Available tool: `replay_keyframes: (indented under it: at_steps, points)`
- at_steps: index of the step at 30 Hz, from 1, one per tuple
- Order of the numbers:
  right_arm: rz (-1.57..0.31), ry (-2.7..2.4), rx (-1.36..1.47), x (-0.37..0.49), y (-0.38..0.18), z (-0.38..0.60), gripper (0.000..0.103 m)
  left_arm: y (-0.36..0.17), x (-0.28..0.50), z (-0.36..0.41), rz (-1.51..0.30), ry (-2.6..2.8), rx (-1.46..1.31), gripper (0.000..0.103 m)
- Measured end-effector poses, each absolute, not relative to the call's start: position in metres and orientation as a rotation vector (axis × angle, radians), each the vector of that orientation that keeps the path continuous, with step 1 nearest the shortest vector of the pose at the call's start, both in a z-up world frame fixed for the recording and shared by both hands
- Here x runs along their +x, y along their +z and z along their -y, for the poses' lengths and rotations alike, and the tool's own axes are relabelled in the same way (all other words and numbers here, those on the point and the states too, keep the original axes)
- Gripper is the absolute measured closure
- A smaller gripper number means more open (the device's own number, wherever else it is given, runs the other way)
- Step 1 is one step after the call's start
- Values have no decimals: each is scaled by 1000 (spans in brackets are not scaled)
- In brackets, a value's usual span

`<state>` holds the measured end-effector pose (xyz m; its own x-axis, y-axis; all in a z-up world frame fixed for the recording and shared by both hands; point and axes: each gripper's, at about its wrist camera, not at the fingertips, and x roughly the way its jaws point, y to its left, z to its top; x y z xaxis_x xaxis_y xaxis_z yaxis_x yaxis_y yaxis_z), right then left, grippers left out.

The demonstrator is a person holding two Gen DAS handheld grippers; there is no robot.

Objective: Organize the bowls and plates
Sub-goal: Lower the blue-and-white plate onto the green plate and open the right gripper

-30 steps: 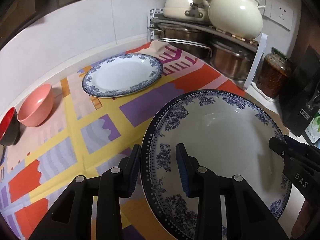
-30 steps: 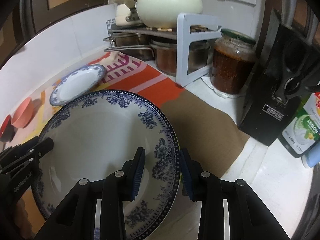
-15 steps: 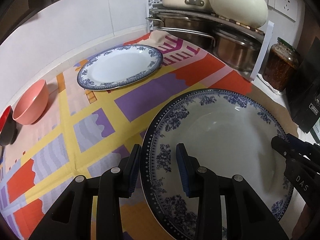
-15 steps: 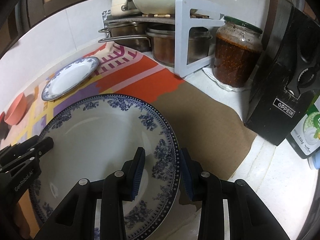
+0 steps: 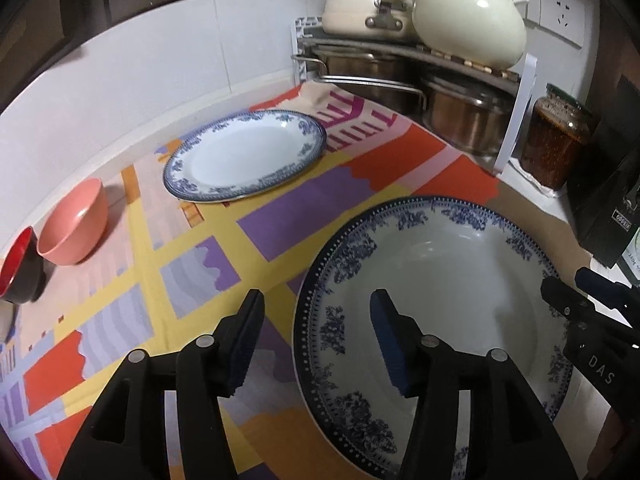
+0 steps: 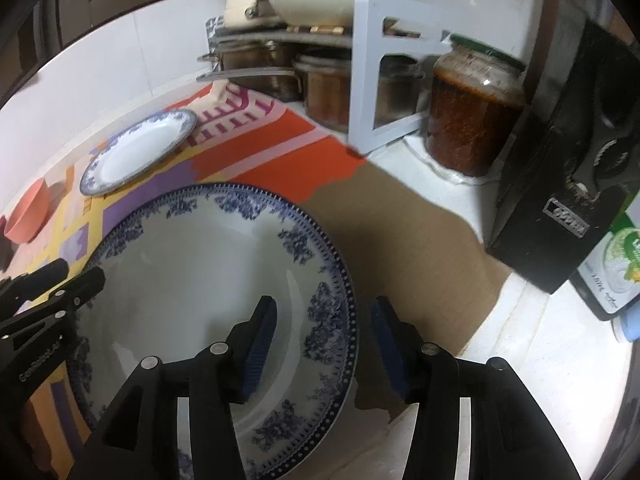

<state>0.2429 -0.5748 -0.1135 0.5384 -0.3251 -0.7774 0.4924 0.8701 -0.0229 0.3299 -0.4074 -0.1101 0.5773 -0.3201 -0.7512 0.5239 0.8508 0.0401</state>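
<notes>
I have just been spreading both tongs — left gripper and right gripper — off the big plate, now released low in the frame, its rim between each pair.

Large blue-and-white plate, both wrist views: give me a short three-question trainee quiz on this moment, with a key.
1. True or false: the left gripper is clamped on the rim of the large plate.
2. Which lies nearer the tiled wall: A) the large plate, B) the smaller plate?
3. Fill in: beside the pink bowl stands a bowl that is black outside and ____ inside.

Key
1. False. Both the left gripper and the right gripper straddle the rim with their jaws just opened, pads off it.
2. B.
3. Red: the black bowl.
</notes>
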Motion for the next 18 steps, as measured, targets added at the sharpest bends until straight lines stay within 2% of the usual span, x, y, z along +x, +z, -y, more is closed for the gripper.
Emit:
replay_keyframes:
  at_steps: [18]
  points:
    - [-756,-394,182,224,-55,515,52,-52,305,343,-719,-501,166,36]
